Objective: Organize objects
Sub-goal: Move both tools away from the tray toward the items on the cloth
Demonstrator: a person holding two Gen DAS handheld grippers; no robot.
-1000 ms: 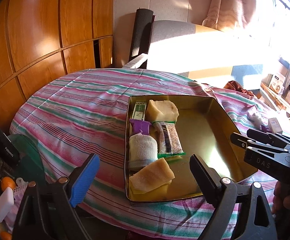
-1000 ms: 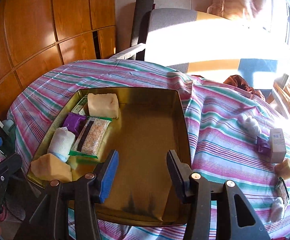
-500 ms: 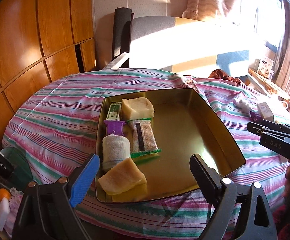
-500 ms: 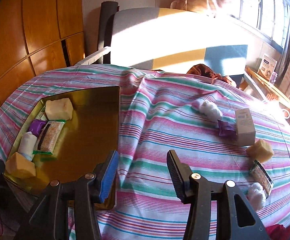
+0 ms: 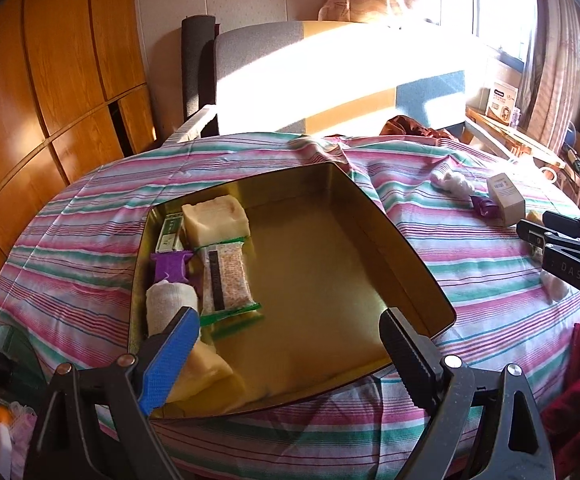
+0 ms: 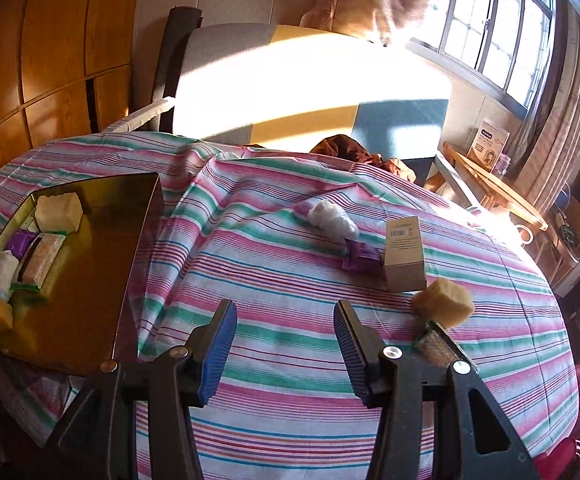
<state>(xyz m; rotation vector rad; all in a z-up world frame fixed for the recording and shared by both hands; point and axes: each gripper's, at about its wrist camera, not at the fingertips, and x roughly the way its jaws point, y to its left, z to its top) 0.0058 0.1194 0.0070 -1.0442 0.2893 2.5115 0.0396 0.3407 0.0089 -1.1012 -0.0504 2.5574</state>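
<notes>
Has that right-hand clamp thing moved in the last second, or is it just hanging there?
Yes. The right gripper has swung away from the gold tray, which slid to the left edge of its view, toward the small box on the striped cloth.

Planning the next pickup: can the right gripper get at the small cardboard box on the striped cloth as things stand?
Probably yes. The right gripper is open and empty over bare cloth, and the small cardboard box lies ahead and to its right. A purple packet touches its left side and a yellow sponge sits close in front.
</notes>
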